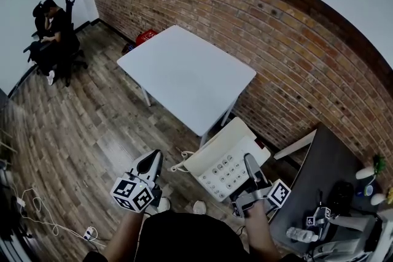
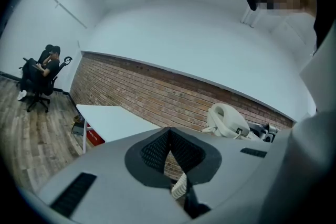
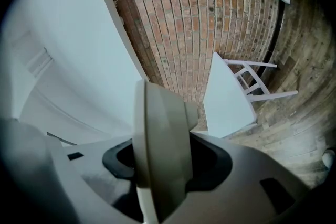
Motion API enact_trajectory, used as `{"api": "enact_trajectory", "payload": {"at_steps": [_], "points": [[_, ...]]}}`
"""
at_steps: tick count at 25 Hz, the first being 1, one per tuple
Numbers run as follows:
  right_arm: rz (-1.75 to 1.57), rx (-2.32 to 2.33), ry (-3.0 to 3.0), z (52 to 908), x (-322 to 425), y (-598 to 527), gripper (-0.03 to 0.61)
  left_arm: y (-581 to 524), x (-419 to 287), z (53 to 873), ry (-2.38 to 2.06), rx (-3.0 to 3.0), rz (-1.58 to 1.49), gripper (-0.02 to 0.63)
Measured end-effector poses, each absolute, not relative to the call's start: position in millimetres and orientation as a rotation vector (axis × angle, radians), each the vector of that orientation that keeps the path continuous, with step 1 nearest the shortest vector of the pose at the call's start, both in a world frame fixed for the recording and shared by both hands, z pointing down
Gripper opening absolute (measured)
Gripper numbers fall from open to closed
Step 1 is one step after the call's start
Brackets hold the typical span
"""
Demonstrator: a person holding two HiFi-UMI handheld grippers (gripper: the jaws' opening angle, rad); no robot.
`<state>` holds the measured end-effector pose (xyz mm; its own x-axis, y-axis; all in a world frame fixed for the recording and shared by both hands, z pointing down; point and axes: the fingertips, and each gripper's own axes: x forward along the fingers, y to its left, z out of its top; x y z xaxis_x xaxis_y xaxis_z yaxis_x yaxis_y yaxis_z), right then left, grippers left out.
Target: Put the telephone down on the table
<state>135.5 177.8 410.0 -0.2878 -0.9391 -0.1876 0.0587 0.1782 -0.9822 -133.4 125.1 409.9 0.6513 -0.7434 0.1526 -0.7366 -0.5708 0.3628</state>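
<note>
In the air at 5 o'clock from the near corner of the white worktop [image 1: 184,70], the telephone [image 1: 224,159] is held up over the wooden floor [image 1: 92,132]. It is not touching the worktop yet.

The right gripper [image 1: 252,172] has it. Its jaws are clamped on the phone's edge on the 5 o'clock side, and in the right gripper view the pale shell fills the space between them. The buttons face up. The phone's long side runs from about 8 o'clock to 2 o'clock, so it sits a bit crooked next to the worktop's edges.

The left gripper [image 1: 150,165] is just beside the phone at 9 o'clock. Its jaws are pressed together at the tips. A bit of the curly cord [image 2: 179,186] shows low in the gap between them, but I cannot tell if it is pinched there.

From the phone, the bare worktop lies at 11 o'clock, near but not under it. So I think the next move is to carry the phone forward and a little left, over the white top, then lower it flat. The right gripper must do this, as it alone holds the phone. The dangling cord could catch on the worktop's corner on the way.
</note>
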Motion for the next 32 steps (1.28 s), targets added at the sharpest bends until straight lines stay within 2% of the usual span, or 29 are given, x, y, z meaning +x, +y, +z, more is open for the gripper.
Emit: {"api": "enact_trajectory", "payload": {"at_steps": [19,32], "points": [[-1.358,-0.897,1.544,434.3,180.4,196.1,0.227,157.3,-102.5,427.8,-1.254,2.4,-0.003,0.014],[-1.361,-0.917,1.536,441.8,190.2,164.3,0.227,126.7,-98.8,442.3,-1.242,2.374,0.018,0.014]]}}
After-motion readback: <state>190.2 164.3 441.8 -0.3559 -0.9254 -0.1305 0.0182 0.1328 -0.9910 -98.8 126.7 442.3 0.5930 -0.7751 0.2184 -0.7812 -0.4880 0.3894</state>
